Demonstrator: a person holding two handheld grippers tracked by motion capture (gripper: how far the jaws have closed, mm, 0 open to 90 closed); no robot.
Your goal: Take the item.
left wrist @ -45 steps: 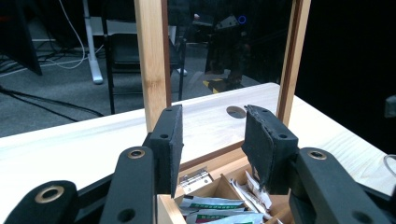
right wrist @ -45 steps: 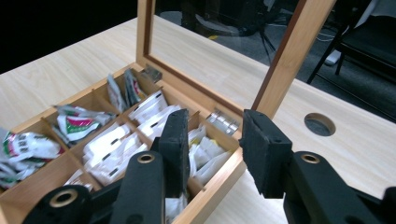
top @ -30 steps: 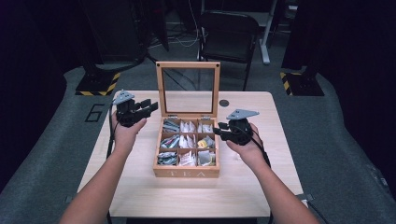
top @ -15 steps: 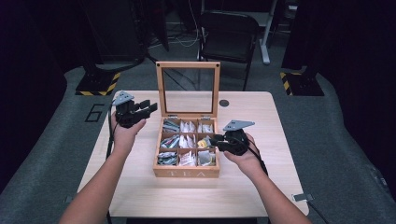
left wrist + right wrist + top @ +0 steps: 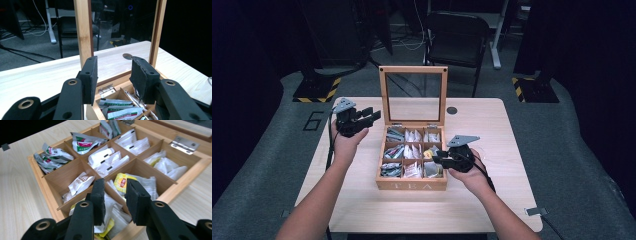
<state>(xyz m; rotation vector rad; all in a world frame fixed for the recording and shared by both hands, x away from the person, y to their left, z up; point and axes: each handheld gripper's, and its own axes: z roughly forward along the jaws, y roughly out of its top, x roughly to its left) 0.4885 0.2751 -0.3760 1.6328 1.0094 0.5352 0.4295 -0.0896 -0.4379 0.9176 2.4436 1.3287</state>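
A wooden tea box [image 5: 412, 185] stands mid-table, its glass lid [image 5: 413, 70] upright at the back. Its compartments hold paper tea bags, among them a yellow bag [image 5: 121, 181] in the middle right compartment. My right gripper [image 5: 438, 158] hangs low over the box's front right corner. In the right gripper view it [image 5: 114, 182] is open, above the divider between the two nearest right compartments, gripping nothing. My left gripper [image 5: 373, 116] is held in the air left of the lid. In the left gripper view it [image 5: 114, 61] is open and empty, facing the lid's frame [image 5: 83, 30].
The light wooden table [image 5: 492, 200] has bare room around the box on all sides. A small dark round disc [image 5: 452, 110] lies behind the box at the right. A black chair [image 5: 457, 35] stands beyond the table's far edge.
My right gripper has come down and to the left, from beside the box's right wall to over its front right compartments. The left gripper has kept still.
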